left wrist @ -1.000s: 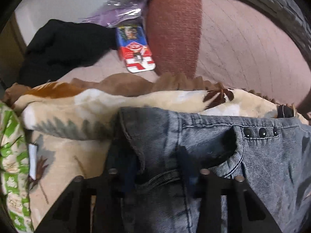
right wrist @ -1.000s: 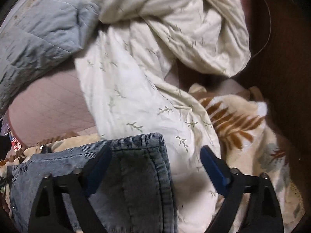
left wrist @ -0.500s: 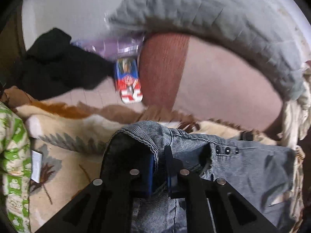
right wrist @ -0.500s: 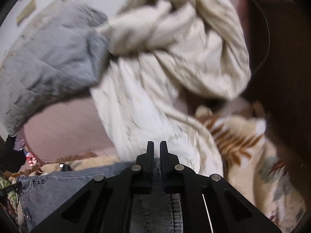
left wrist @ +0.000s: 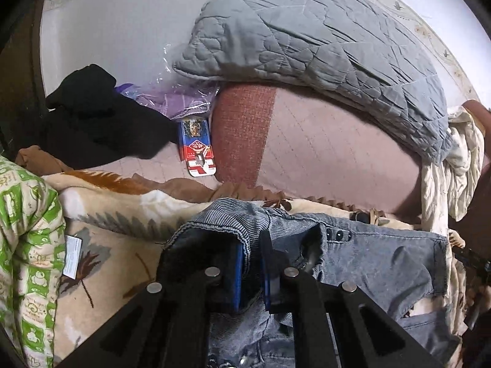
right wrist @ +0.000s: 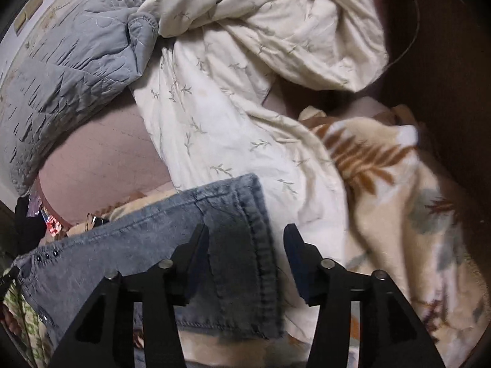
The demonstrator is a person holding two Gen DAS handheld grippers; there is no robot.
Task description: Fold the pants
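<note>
The jeans point(left wrist: 377, 260) are seen lying across a beige leaf-print blanket point(left wrist: 122, 245) on a bed, occupying the lower centre and the 4 o'clock area of the left wrist view. A bunched fold of denim at the corner of the waistband is pinched by the left gripper point(left wrist: 251, 276), whose blue-padded fingers point(left wrist: 237, 276) are drawn close together with the cloth raised between them. Three dark studs can be made out on the waistband just to the 2 o'clock side of that grip.

In the right wrist view, the right gripper point(right wrist: 245, 263) is held with its fingers spread wide apart. Nothing is clamped; the hemmed end of the jeans point(right wrist: 172, 245) lies flat beneath and between them. The left finger point(right wrist: 196, 245) is placed over the denim, while the right one is placed over a cream sheet with a sprig pattern point(right wrist: 214, 116), just beside the hem.

That sheet is heaped toward 12 o'clock in the right view, and a grey quilted cover point(right wrist: 70, 70) is piled at 10 o'clock. In the left view the same grey cover point(left wrist: 307, 40) is draped over a pink mattress point(left wrist: 331, 153) from 12 to 2 o'clock. A black garment point(left wrist: 98, 116) is found at 9 o'clock, with a red, white and blue packet point(left wrist: 198, 147) just beside it, and a green-and-white patterned cloth point(left wrist: 27, 245) fills the 8 o'clock edge.
</note>
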